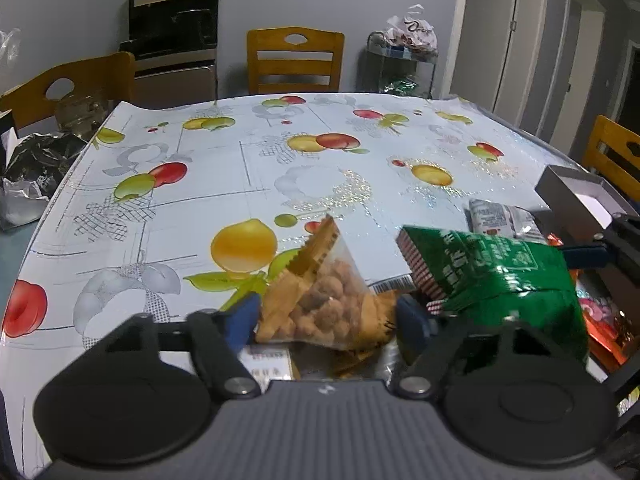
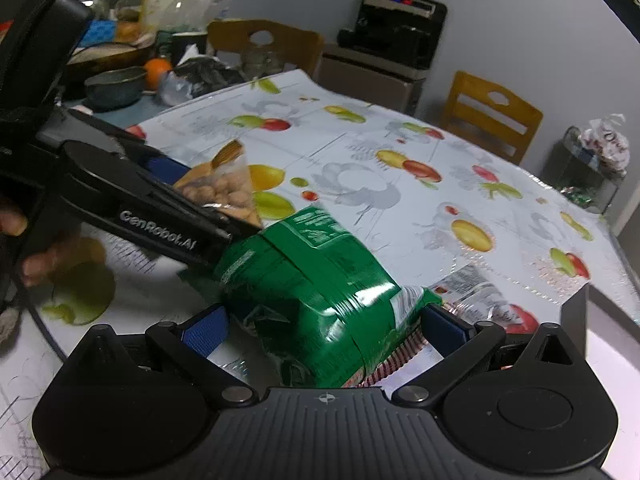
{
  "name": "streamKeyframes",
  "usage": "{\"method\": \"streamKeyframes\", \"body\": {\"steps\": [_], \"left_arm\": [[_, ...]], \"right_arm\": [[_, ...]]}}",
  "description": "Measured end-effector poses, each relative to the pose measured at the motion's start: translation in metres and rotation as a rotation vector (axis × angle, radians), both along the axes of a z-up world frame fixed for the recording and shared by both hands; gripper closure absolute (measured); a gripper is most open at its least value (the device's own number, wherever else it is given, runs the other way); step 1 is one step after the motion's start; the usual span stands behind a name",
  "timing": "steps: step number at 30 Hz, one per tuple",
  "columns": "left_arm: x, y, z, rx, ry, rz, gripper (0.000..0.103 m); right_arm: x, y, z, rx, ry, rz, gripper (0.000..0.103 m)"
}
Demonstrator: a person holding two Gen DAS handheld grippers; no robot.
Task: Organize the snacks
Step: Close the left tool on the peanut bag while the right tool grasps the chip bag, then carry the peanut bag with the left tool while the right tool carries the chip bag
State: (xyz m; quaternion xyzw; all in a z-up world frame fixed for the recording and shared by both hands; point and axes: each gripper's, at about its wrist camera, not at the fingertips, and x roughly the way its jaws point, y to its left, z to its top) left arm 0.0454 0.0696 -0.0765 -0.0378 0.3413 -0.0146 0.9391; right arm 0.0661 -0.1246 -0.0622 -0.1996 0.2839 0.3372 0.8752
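Clear plastic holds the nut snack bag, seen from the left wrist between the blue pads of the left gripper – the pads sit close against its sides and seem to be pinching it. Just right lies the green snack bag, with a white packet and a grey box farther right on the fruit-print tablecloth.

From the right wrist, the right gripper straddles the green snack bag; its jaws stand wide, pads near the bag, and contact cannot be told. The left gripper reaches in from the left with the nut bag.

Sorting looks barely begun – both bags are still on the table, others waiting.
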Motion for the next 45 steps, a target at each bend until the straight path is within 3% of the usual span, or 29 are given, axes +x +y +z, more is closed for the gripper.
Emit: {"method": "streamKeyframes", "body": {"steps": [3,13,14,25,26,45], "left_arm": [[-0.003,-0.002,0.001,0.004,-0.007,0.002,0.039],[-0.014,-0.004,0.004,-0.022,-0.054,0.005,0.044],[-0.015,-0.004,0.006,-0.023,-0.061,0.004,0.044],[-0.027,-0.004,0.02,-0.042,-0.123,-0.011,0.055],[-0.029,-0.004,0.021,-0.044,-0.127,-0.008,0.069],[-0.038,-0.007,0.044,-0.057,-0.182,-0.011,0.07]], "right_arm": [[-0.001,-0.005,0.0,0.016,0.021,-0.005,0.018],[-0.004,-0.022,0.002,0.1,0.033,-0.027,0.03],[-0.005,-0.023,0.003,0.098,0.029,-0.026,0.038],[-0.006,-0.039,0.01,0.142,0.026,-0.052,0.041],[-0.007,-0.041,0.011,0.146,0.024,-0.057,0.041],[-0.005,-0.075,0.03,0.225,-0.016,-0.124,0.042]]}}
